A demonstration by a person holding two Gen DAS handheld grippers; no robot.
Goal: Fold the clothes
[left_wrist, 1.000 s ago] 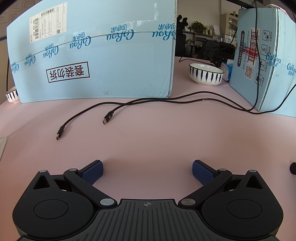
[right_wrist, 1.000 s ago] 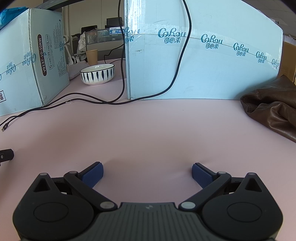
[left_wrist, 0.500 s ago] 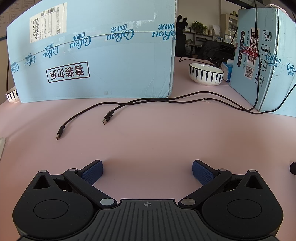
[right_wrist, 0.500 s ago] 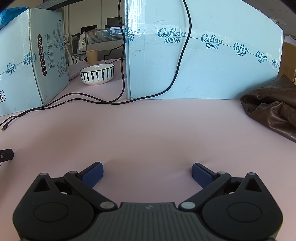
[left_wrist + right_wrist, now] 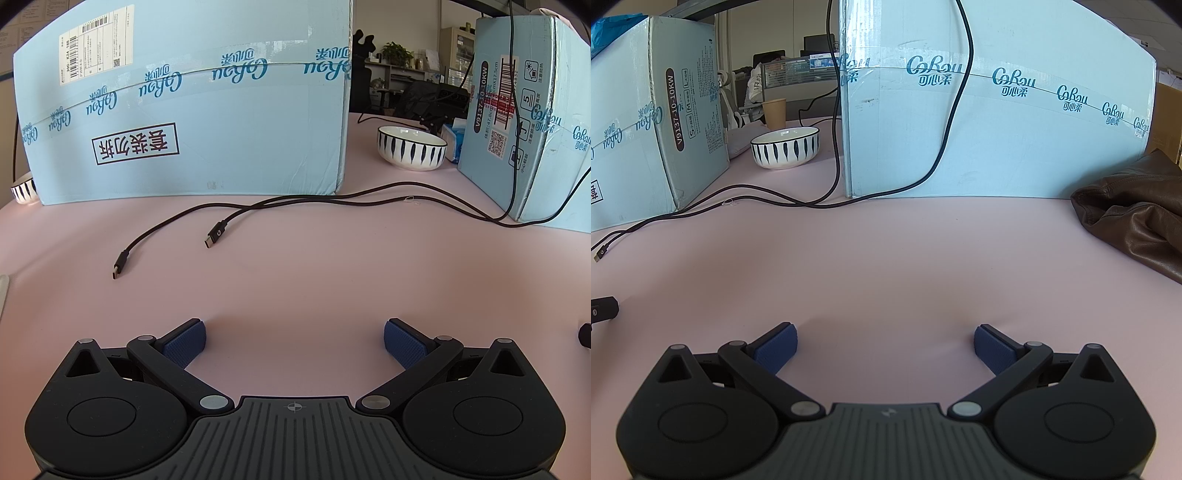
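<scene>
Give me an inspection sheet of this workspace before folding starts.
Surface: pale pink tabletop, bare in the middle.
Job's things: crumpled brown leather jacket at the right edge, unfolded.
Clutter: two large light-blue cardboard boxes; white bowl with dark stripes; a second like it; brown paper cup.
Grippers: left gripper and right gripper open, empty.
Cables: two black USB cables lying loose.
Surroundings: office desks, chairs.
</scene>
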